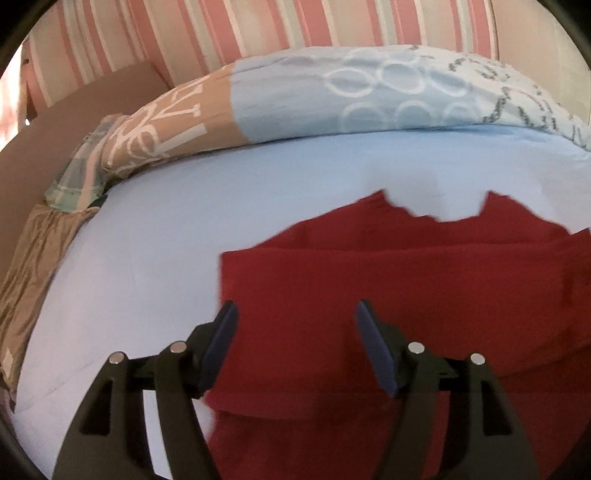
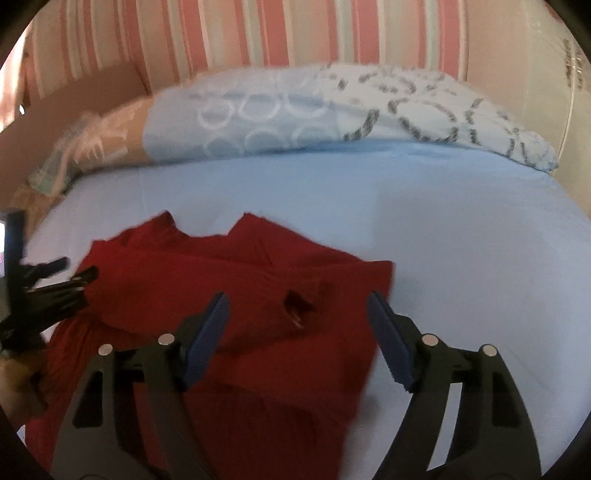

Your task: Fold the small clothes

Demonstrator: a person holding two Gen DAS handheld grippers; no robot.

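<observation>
left wrist view: a red garment point(image 1: 388, 295), soft matte knit, lies partly folded on a pale blue bed sheet point(image 1: 155, 236). its upper layer forms a broad band with a straight left edge; the far edge is jagged, with two points and a notch between them. the left tool point(image 1: 295, 314) hangs over the garment's near left part, its dark blue ribbed pads set apart with only cloth showing beneath the gap; the pads grip nothing. bare sheet lies open to the left and beyond the garment. a rolled duvet point(image 1: 295, 96), printed with tan lettering, white rings and grey script, borders the far side; a striped pink wall point(image 1: 258, 26) rises behind it.

right wrist view: the red garment point(image 2: 207, 288) lies left of centre, with a small dark opening in the cloth near its right edge. the right tool point(image 2: 297, 314) stands with its pads wide apart, the left pad over the cloth, the right pad over bare sheet point(image 2: 461, 240), clamping nothing. wide open sheet lies to the right. the left tool point(image 2: 55, 284) shows, blurred, at the garment's left edge.
</observation>
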